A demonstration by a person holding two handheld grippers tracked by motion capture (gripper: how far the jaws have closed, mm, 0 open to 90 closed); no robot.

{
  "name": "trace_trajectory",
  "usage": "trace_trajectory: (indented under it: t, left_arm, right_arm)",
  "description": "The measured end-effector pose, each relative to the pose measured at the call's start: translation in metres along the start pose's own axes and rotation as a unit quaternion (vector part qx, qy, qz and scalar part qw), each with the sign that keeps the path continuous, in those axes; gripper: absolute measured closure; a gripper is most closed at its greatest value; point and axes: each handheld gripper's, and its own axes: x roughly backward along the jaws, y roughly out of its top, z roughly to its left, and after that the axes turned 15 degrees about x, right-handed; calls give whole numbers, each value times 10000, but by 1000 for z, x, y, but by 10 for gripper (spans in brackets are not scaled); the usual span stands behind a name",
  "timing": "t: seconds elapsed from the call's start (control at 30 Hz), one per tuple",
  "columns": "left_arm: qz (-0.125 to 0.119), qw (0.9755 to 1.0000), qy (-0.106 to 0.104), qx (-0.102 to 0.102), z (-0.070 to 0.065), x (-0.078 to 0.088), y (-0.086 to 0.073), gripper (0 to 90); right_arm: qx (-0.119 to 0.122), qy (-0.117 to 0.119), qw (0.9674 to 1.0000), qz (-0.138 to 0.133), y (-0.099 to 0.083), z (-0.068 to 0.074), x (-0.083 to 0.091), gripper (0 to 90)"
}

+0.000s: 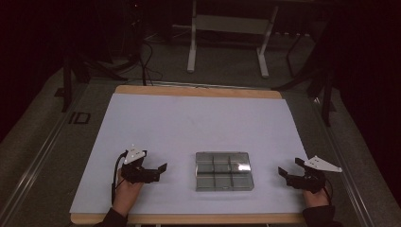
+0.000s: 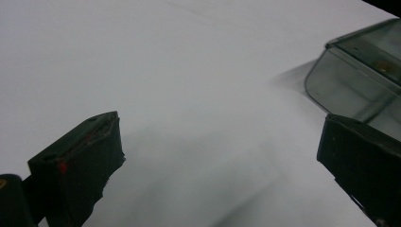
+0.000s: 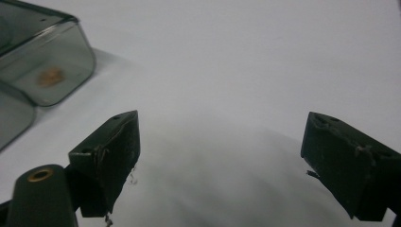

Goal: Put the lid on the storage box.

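"ID" on the floor (image 1: 78,117)

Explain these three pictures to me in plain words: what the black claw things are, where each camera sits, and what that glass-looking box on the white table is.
There is no robot here. A person sits at the near edge of the table and holds a hand tool in each hand, each with two black jaws.

The high view looks down from above. The left gripper is at its left, the right gripper at its right. Both rest low over the white surface, jaws spread wide, holding nothing.

The other two pictures come from small cameras riding on the tools, looking out along their jaws: the left gripper view and the right gripper view.

Between the tools lies a clear compartment box, flat and divided into small sections. In the right gripper view, a small brownish spot shows in one corner section; I cannot tell what it is.
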Motion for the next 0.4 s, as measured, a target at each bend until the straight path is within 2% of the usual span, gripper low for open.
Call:
trace_trajectory:
  t: [0.17,0.4]
  left_arm:
    - [-12,9999,146,4,0,-2,-2,15]
    - [-145,9993,321,87,0,-1,-4,15]
  right_arm:
    - [-24,-176,9998,-5,-2,0,0,134]
    - [-124,-267,9996,-4,-3,-1,1,134]
